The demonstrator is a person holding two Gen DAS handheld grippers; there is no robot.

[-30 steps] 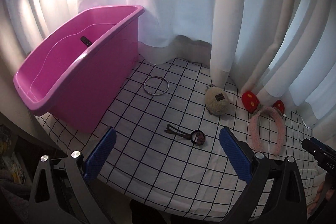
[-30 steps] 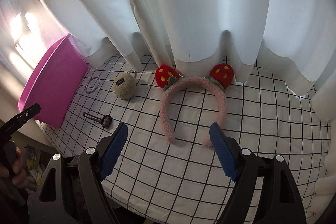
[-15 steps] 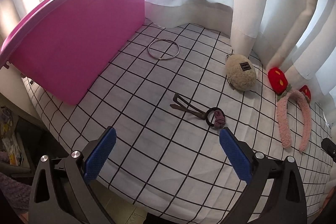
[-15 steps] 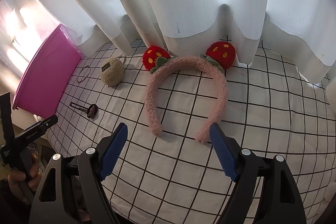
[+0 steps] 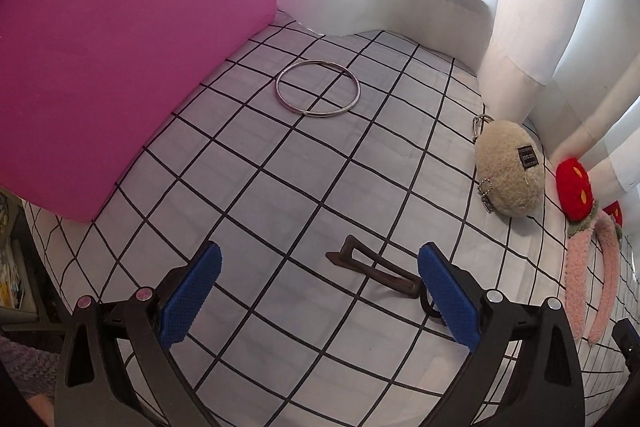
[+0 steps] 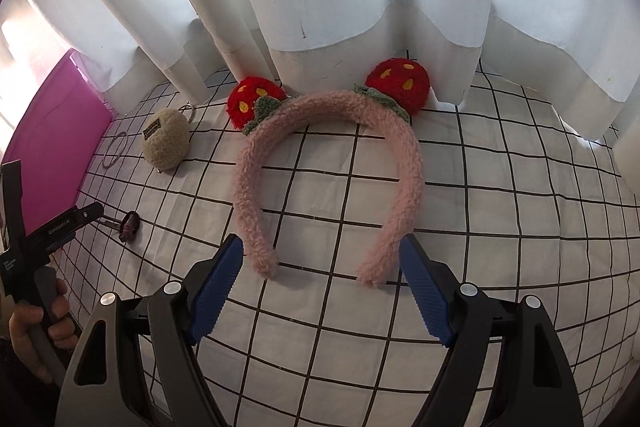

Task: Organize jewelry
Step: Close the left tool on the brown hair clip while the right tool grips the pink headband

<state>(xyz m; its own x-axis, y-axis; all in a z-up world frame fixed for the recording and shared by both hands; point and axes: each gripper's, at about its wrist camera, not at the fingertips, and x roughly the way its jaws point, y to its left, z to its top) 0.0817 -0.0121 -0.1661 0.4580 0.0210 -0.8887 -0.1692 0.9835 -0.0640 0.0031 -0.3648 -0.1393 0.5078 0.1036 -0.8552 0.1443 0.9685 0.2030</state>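
Both hand-held grippers have dropped toward the counter [image 5: 304, 187] over the last second, jaws wide apart, nothing held. Left hand-held gripper [image 5: 318, 279] now brackets the brown hair clip [image 5: 376, 269], which lies flat on the checked cloth; its hair-tie end sits just at the right pad. Right hand-held gripper [image 6: 322, 281] straddles the two ends of the pink headband [image 6: 328, 163], pads not yet touching. Bangle [image 5: 318, 89] and plush keychain [image 5: 510, 173] lie untouched; pink bin [image 5: 120, 47] stands at far left. Judgement: twin pickups imminent, closing is next; nothing here binned yet.
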